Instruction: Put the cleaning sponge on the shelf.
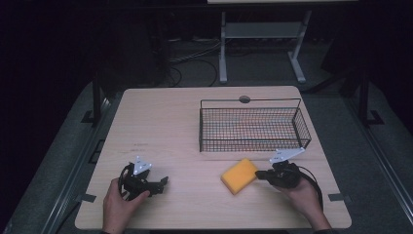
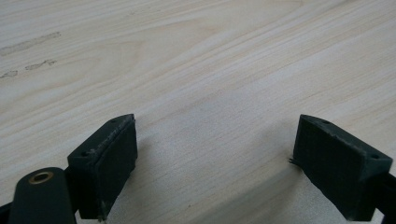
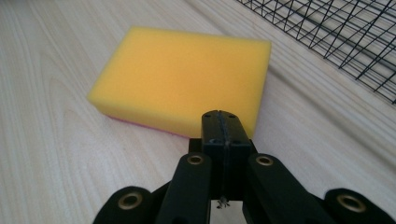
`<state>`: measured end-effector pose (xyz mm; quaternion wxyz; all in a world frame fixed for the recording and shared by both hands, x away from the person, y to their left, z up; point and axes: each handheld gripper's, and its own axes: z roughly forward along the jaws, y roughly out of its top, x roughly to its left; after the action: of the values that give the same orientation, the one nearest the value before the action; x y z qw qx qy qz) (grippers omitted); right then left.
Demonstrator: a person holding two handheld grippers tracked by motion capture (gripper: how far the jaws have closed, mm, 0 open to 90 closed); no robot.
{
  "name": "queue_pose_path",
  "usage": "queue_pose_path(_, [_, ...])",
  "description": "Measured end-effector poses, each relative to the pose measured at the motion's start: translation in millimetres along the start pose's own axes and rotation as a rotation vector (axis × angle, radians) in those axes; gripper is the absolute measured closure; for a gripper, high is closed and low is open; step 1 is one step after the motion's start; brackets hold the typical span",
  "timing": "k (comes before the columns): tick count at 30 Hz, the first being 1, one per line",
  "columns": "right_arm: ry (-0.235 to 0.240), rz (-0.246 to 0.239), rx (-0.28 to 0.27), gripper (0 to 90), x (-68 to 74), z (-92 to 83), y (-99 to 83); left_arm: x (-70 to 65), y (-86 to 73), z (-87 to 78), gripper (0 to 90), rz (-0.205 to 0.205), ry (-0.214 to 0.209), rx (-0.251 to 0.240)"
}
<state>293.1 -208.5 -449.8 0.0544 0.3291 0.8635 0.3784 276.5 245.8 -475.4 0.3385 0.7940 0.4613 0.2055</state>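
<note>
One sponge, one basket, two grippers on the table.

A single yellow sponge (image 1: 239,175) lay flat on the wooden table (image 1: 170,126), just in front of one wire basket (image 1: 253,127). The right gripper (image 1: 260,174), jaws pressed together on nothing, sat just beside the sponge's near corner. The left gripper (image 1: 164,182), jaws spread, rested well apart.

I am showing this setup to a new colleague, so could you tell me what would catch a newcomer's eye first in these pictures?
The bright yellow sponge stands out first, lying flat on the pale wooden table near its front edge, just in front of the right gripper, whose jaws are shut with nothing between them. Behind the sponge stands a black wire basket on the right half of the table. The left gripper rests at front left, jaws open over bare wood.
</note>
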Motion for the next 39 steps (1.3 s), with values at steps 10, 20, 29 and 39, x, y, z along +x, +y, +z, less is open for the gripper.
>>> queue_pose_path(10, [-0.011,-0.008,-0.003,89.6,-4.4,5.5,9.8,0.0,0.0,0.0,12.9,0.001,0.000,0.000])
queue_pose_path(20, [-0.008,-0.010,-0.003,89.6,-8.6,11.2,16.4,0.1,0.0,-0.1,12.9,0.002,-0.001,0.002])
queue_pose_path(29, [0.013,0.013,-0.020,89.6,-5.0,5.4,21.8,-0.1,0.0,0.1,12.9,-0.002,-0.001,-0.001])
queue_pose_path(39, [0.052,-0.021,-0.029,89.6,8.6,10.7,38.2,-0.1,-0.1,0.1,12.9,-0.001,-0.001,-0.001])
